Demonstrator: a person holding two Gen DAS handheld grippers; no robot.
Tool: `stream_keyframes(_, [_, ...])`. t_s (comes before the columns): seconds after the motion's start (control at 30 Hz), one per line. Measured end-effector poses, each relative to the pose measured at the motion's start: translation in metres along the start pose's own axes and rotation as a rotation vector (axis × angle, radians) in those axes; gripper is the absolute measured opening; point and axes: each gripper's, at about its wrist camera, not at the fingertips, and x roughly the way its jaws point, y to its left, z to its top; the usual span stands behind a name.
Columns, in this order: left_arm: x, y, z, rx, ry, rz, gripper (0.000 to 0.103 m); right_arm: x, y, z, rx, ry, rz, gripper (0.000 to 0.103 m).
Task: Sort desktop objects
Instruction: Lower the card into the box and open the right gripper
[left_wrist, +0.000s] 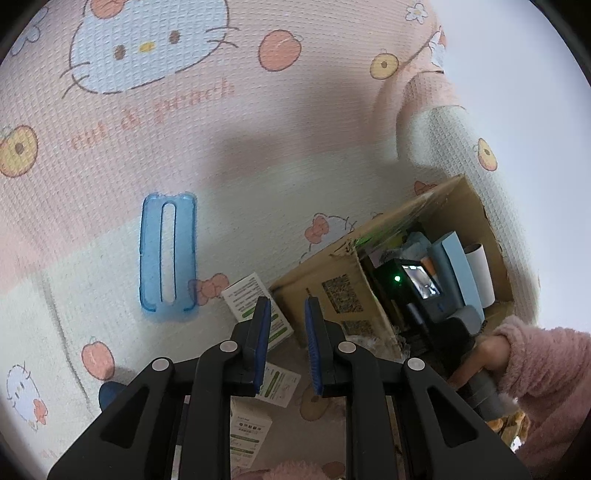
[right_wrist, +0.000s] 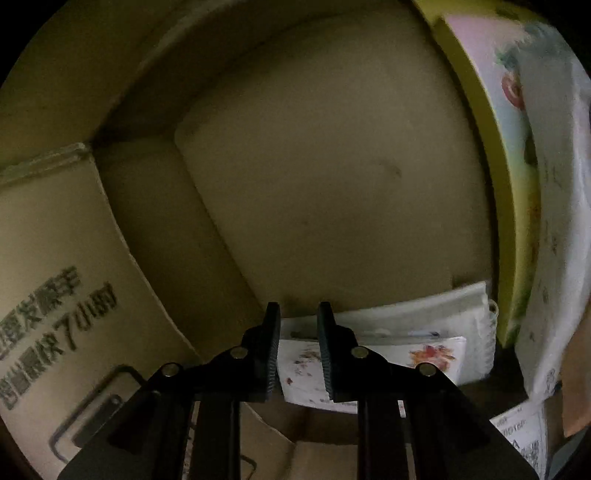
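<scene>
Left wrist view: the left hand-held gripper (left_wrist: 287, 317) hovers with jaws apart and empty above white leaflets (left_wrist: 258, 302). A blue plastic case (left_wrist: 167, 254) lies on the patterned cloth (left_wrist: 258, 129), left of the cardboard box (left_wrist: 343, 291).

Right wrist view: the right hand-held gripper (right_wrist: 298, 332) reaches inside the cardboard box (right_wrist: 332, 184), jaws apart and empty, above a floral notebook (right_wrist: 424, 358).

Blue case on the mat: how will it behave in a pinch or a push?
The blue case looks thin, translucent and slotted, so probably light and bendy. It lies flat on the textured mat, so it should slide, not roll; the low rim may be hard to pinch.
</scene>
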Motion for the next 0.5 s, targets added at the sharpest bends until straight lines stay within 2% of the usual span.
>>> stream_keyframes(0.1, [-0.004, 0.002, -0.002, -0.005, -0.006, 0.001, 0.021, -0.015, 0.003, -0.002, -0.066, 0.001, -0.026, 0.017])
stream_keyframes(0.23, [-0.009, 0.004, -0.006, -0.010, -0.016, 0.000, 0.021, -0.042, -0.002, -0.004, -0.076, -0.006, -0.017, 0.017])
stream_keyframes(0.33, [-0.013, 0.002, -0.011, -0.008, -0.022, 0.000, 0.026, -0.069, -0.010, -0.005, -0.086, -0.096, -0.004, 0.021])
stream_keyframes(0.5, [-0.020, -0.016, -0.015, 0.045, -0.038, 0.019, 0.029, -0.122, -0.019, -0.025, -0.220, -0.268, -0.124, 0.039])
